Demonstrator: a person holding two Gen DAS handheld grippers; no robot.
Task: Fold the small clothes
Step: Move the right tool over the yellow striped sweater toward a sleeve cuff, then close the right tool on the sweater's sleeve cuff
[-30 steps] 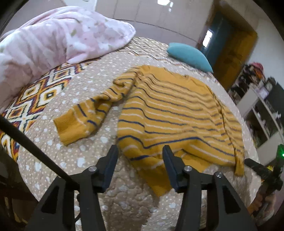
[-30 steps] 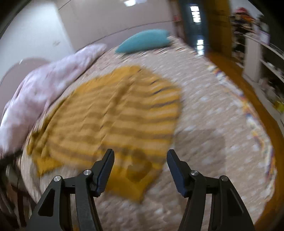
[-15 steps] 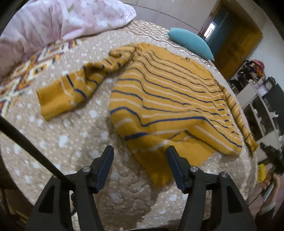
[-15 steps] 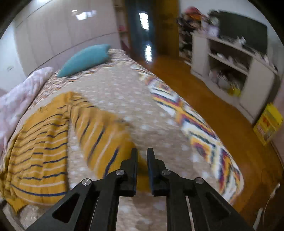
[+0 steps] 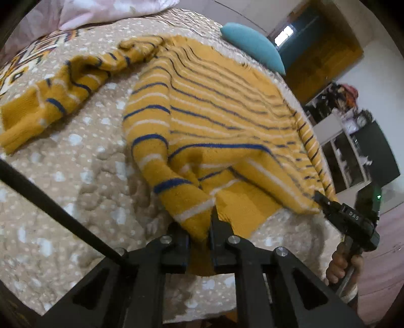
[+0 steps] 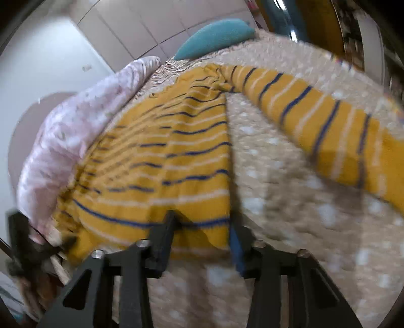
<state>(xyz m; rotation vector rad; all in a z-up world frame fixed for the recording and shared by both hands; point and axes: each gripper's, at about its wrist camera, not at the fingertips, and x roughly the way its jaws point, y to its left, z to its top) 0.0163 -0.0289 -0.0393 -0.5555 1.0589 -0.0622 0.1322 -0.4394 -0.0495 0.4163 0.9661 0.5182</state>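
Note:
A mustard sweater (image 5: pixel 214 121) with blue and white stripes lies spread on the bed, one sleeve (image 5: pixel 63 93) out to the left. My left gripper (image 5: pixel 199 227) is closing its jaws on the near hem corner, and the pads pinch the bunched fabric. The right gripper (image 5: pixel 319 198) touches the other hem corner, held by a person's hand (image 5: pixel 346 262). In the blurred right wrist view the sweater (image 6: pixel 156 156) fills the left half and its other sleeve (image 6: pixel 315 121) stretches right. There my right gripper (image 6: pixel 202 230) stands with jaws apart, the hem lying between them.
The bed cover (image 5: pixel 63 176) is beige with white spots. A teal pillow (image 5: pixel 252 48) lies at the far end and a pink blanket (image 5: pixel 101 10) at the far left. White shelving (image 5: pixel 353 151) stands beyond the bed's right side. A black rod (image 5: pixel 50 201) crosses the lower left.
My left gripper came down to the sweater's near hem and closed on it, bunching the fabric. The right gripper swung from beside the sleeve, jaws together, to the hem, jaws now apart.

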